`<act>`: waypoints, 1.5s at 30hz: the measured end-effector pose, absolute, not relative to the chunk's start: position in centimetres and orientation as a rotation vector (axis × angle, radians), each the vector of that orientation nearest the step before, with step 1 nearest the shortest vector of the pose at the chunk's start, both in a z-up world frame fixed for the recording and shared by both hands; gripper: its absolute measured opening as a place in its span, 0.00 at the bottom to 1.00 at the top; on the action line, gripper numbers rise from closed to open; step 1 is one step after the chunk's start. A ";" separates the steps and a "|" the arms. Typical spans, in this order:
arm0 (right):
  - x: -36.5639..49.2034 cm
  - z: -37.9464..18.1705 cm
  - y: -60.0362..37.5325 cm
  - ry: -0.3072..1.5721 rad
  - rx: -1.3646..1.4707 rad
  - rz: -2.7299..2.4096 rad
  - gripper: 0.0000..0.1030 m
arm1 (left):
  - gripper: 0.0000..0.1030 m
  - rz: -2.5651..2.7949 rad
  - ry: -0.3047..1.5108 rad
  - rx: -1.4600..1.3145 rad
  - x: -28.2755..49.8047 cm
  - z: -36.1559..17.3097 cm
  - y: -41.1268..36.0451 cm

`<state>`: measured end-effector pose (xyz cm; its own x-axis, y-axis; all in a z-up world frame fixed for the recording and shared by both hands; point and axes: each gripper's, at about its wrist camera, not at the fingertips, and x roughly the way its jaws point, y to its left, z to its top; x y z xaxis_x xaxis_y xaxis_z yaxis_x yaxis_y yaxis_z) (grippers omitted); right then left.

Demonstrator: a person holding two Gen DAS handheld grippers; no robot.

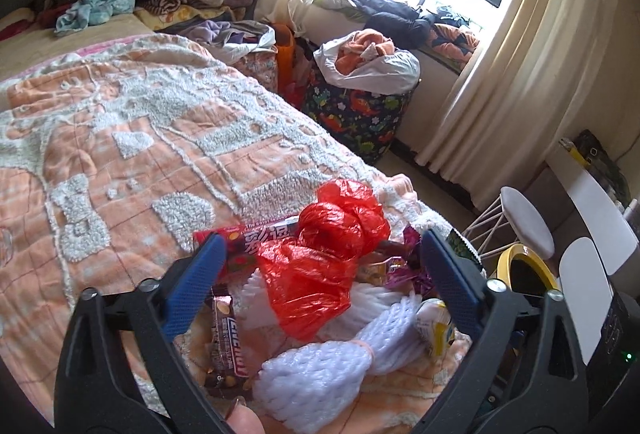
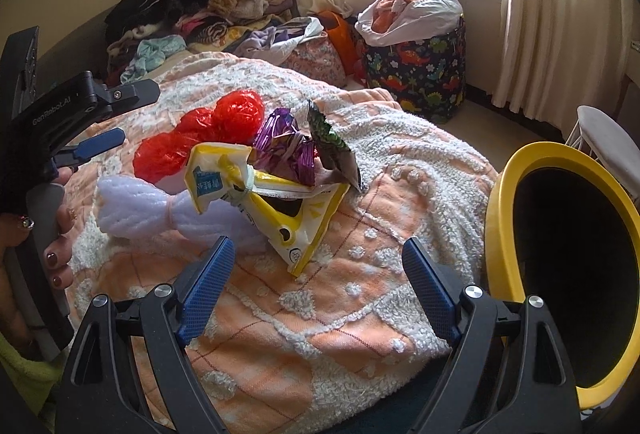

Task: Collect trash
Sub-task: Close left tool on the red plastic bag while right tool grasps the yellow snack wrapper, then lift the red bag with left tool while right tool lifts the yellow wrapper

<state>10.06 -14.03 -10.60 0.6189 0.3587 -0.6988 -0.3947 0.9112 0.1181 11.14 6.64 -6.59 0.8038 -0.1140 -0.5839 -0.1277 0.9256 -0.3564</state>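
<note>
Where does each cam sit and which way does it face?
Left wrist: on the left gripper, open above the red plastic bag; a fingertip shows at the bottom.
Right wrist: on the right gripper, open, facing the yellow wrapper; left gripper and hand show.
Shared: trash pile, bed, yellow bin.

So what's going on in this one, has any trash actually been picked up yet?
Not yet. A person holds a gripper in each hand over a pile of trash on the bed. The left gripper is open around the red plastic bag, with the white foam netting and a candy bar wrapper just below. The right gripper is open and empty, facing the yellow packet. The yellow bin waits beside the bed.
</note>
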 end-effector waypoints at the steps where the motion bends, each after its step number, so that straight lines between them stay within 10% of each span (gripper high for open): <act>1: 10.2 -10.7 -13.8 0.795 -0.055 0.435 0.81 | 0.77 0.003 0.648 -0.399 11.2 -6.8 6.7; 11: 11.7 -12.5 -10.9 0.827 -0.215 0.422 0.66 | 0.61 -0.032 0.702 -0.405 11.8 -8.1 6.4; 18: 12.8 -14.1 -9.8 0.888 -0.259 0.445 0.31 | 0.59 -0.031 0.724 -0.402 12.0 -8.7 6.4; 45: 9.4 -11.5 -13.4 0.822 -0.057 0.535 0.22 | 0.11 -0.049 0.690 -0.361 11.9 -7.1 5.4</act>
<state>9.44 -13.43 -11.47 0.5564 0.4315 -0.7101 -0.4747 0.8665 0.1545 11.92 5.41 -7.13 0.7725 -0.1628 -0.6137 -0.0741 0.9369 -0.3418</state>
